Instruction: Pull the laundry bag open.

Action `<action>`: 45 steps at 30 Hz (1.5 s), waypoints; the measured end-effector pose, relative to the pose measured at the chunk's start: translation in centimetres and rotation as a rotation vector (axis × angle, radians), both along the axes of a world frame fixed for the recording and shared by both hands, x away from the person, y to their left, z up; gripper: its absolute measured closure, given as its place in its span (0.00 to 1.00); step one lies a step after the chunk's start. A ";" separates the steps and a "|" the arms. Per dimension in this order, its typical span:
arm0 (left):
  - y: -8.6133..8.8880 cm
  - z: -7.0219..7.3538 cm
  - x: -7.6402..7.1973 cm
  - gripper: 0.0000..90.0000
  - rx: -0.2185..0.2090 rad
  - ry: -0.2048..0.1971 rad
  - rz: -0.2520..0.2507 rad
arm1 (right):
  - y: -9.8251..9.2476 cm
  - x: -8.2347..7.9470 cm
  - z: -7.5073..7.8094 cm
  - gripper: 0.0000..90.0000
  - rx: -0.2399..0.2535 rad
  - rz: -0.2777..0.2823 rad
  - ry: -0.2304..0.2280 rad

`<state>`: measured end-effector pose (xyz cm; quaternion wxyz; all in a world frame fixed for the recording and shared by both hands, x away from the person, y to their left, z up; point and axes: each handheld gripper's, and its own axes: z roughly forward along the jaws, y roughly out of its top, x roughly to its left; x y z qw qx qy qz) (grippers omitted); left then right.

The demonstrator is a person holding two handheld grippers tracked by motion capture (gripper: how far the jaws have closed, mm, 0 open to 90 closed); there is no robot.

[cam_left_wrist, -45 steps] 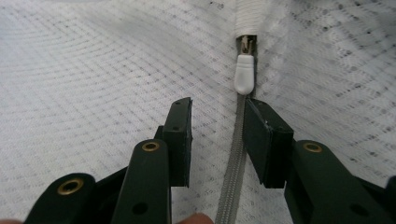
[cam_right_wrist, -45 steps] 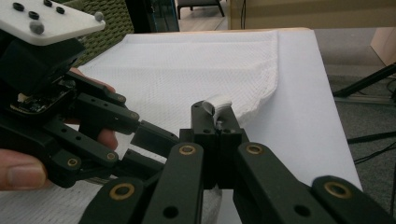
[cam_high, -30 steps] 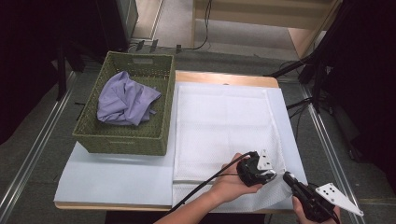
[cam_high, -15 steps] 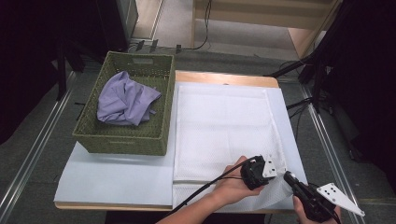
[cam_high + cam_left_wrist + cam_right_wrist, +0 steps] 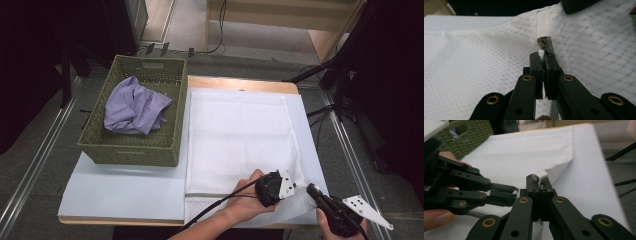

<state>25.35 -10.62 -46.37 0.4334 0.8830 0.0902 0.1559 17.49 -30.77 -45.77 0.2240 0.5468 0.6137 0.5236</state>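
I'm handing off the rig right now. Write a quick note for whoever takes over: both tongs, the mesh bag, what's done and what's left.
Left tongs: just closed, shut on the zipper pull of the mesh bag.
Right tongs: shut on the bag's corner tab, holding it taut, at the table's near right edge.
Purple cloth: in the basket, left of the bag.
Done: both grips set.
Left: probably draw the zipper along; whether the cloth then goes in is unclear.

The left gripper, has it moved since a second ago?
Yes, slightly. In the high view the left gripper has edged rightward along the near edge of the mesh laundry bag, toward the right gripper; its jaws, just closing, now pinch the zipper pull.
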 end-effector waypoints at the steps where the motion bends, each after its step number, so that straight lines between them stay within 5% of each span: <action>1: 0.1 -0.1 -0.1 0.98 -0.002 -0.015 -0.001 | -0.1 0.2 -0.2 0.94 0.033 0.014 0.016; 3: 0.2 -0.2 -0.1 0.98 -0.015 -0.010 -0.003 | -0.1 0.5 -0.6 0.80 0.071 0.013 0.038; 6: 0.2 -0.4 -0.1 0.98 -0.018 -0.003 -0.004 | -0.1 1.1 -1.0 0.73 0.165 0.012 0.066; 9: 0.1 -0.4 -0.2 0.98 -0.013 -0.004 -0.013 | 0.0 1.8 -1.3 0.77 0.246 0.025 0.093; 12: -0.1 -0.6 -0.4 0.98 -0.007 -0.006 -0.016 | 0.2 2.1 -1.4 0.92 0.282 0.036 0.102; 18: 0.1 -0.4 -0.4 0.98 -0.015 -0.001 -0.011 | 0.5 2.0 -0.9 0.97 0.201 0.015 0.083; 23: 0.6 -0.5 0.0 0.98 -0.051 0.064 -0.011 | 0.6 1.9 -0.5 0.98 0.156 -0.001 0.062; 34: 1.3 -0.4 0.0 0.98 -0.051 0.081 -0.011 | 0.8 2.1 -0.5 0.98 0.131 0.011 0.063; 40: 2.3 -1.0 0.2 0.98 -0.023 0.095 0.005 | -0.6 1.8 -0.3 0.98 0.131 -0.066 0.041; 45: 3.7 -0.7 0.1 0.98 -0.007 0.086 0.016 | -0.7 1.8 -0.6 0.98 0.129 -0.067 0.050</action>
